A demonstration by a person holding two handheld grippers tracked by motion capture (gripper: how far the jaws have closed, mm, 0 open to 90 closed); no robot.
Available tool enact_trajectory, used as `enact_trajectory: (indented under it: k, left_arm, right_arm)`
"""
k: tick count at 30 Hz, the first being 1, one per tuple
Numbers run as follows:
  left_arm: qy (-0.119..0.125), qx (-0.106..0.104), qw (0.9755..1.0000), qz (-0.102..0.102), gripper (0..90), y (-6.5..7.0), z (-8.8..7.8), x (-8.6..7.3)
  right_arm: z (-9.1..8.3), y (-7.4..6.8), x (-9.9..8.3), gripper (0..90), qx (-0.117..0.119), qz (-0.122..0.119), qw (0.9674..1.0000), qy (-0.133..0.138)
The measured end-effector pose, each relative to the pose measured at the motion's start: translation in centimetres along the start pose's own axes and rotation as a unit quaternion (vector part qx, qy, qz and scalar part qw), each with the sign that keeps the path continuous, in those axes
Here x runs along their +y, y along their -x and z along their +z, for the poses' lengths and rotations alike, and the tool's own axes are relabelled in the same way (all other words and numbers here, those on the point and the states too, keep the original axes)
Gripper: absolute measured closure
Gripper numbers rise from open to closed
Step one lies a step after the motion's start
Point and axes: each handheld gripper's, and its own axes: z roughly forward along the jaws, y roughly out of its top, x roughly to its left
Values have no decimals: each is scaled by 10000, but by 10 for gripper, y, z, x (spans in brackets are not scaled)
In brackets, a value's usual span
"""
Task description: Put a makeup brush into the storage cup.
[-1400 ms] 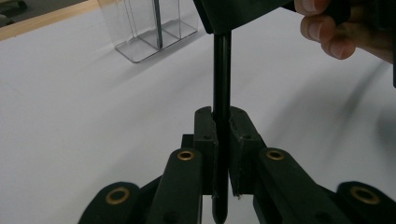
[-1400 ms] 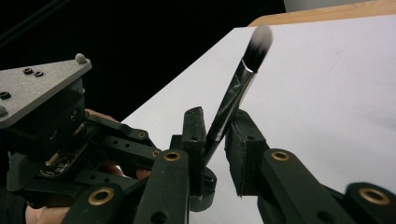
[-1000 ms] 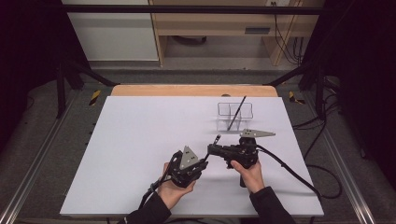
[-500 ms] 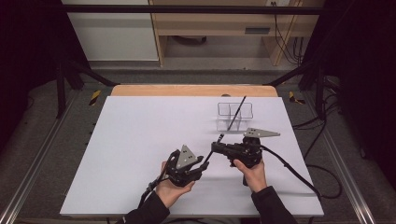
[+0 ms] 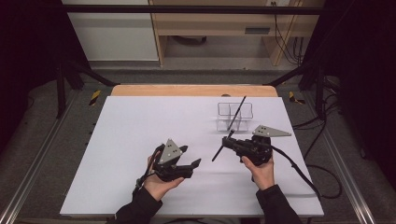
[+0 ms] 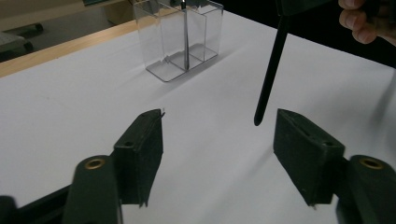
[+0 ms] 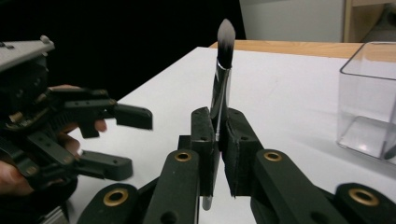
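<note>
My right gripper [image 5: 229,141] [image 7: 218,140] is shut on a makeup brush [image 7: 223,70] with a silver ferrule and a pale tip. The brush [image 5: 220,148] slants down to the left, its black handle [image 6: 271,79] ending above the table. To its left, my left gripper [image 5: 191,155] [image 6: 219,140] has just been opening its jaws, which stand apart with nothing between them. The handle's end hangs just beyond its right pad [image 6: 303,158]. Behind stands a clear divided holder [image 5: 235,116] [image 6: 180,37] with a thin dark brush [image 5: 238,111] leaning in it.
A white table top [image 5: 140,140] stretches wide to the left and front. A wooden strip [image 5: 187,90] runs along the far edge. In the right gripper view, the holder's wall [image 7: 369,102] is at the right and the left gripper [image 7: 93,135] at the left.
My left gripper, which was closed up against the brush's lower end, has opened and drawn back to the left. The right gripper keeps the brush and has barely moved.
</note>
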Motion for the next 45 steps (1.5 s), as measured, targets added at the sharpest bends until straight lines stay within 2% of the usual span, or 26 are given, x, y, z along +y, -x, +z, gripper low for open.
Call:
enact_trajectory:
  k: [6, 14, 23, 29, 33, 37, 45]
  left_arm:
    - [94, -40, 9999, 69, 200, -8, -8, 3]
    - [184, -22, 9998, 29, 138, -21, -22, 4]
    - [317, 226, 9992, -31, 129, -40, -46, -4]
    - [347, 499, 9981, -62, 129, -58, -66, -17]
    - [420, 649, 9967, -228, 129, -72, -79, -27]
    - [454, 802, 9953, -308, 128, -84, -89, -36]
    - [396, 970, 9934, -463, 123, -99, -98, -54]
  right_arm:
    - [-3, 3, 1, 837, -149, -56, 9999, -4]
    - [-9, 6, 4, 837, -329, -137, 9994, 28]
    - [-20, 10, 13, 837, -476, -188, 9986, 160]
    - [-22, 12, 17, 836, -573, -210, 9981, 124]
    - [-21, 12, 21, 836, -606, -267, 9977, 117]
    - [-20, 9, 28, 836, -695, -371, 9969, 84]
    - [-19, 9, 41, 836, -855, -469, 9952, 91]
